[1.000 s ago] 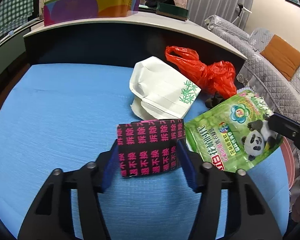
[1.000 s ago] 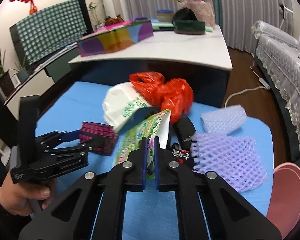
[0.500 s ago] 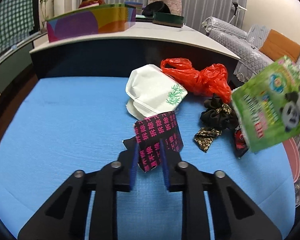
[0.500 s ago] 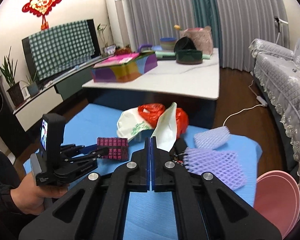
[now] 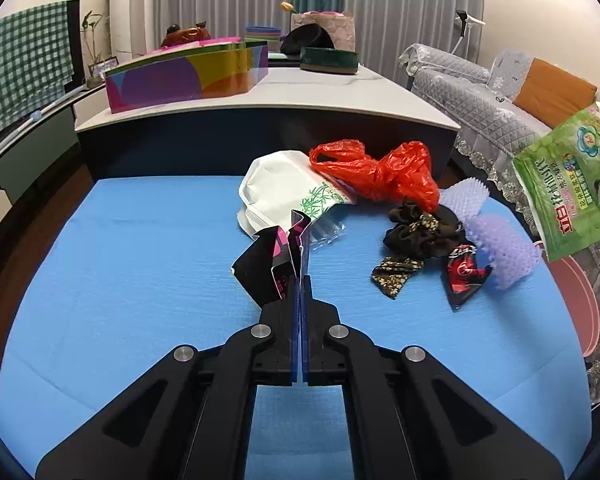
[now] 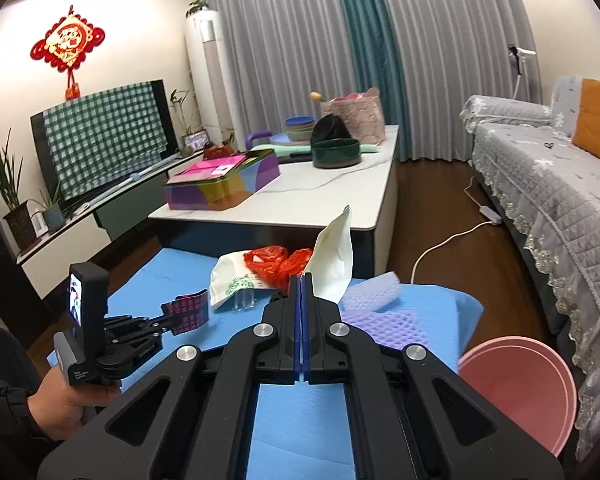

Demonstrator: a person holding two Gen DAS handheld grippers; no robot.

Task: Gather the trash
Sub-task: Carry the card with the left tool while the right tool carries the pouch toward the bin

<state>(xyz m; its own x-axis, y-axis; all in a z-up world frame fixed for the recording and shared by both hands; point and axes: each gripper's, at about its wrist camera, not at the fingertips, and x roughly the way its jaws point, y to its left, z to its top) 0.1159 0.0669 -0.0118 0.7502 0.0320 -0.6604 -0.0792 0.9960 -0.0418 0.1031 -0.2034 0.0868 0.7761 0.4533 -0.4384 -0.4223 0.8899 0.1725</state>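
While each gripper's jaws clamped trash, left (image 5: pixel 301 280) on the black-and-pink printed wrapper (image 5: pixel 278 254), right (image 6: pixel 302 280) on the green panda-print pouch (image 5: pixel 568 184), both needed firm grips toward the pink round bin (image 6: pixel 520 392).

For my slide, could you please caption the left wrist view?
Left claw shut on black-and-pink wrapper above blue mat.

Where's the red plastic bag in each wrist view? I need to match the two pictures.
Left wrist view: the red plastic bag lies at upper centre-right on the blue mat, right of the white paper bag.
Right wrist view: the red bag sits near the centre, just left of the right gripper tips, partly hidden behind them.
Shared landmark: the colourful box on the white table.
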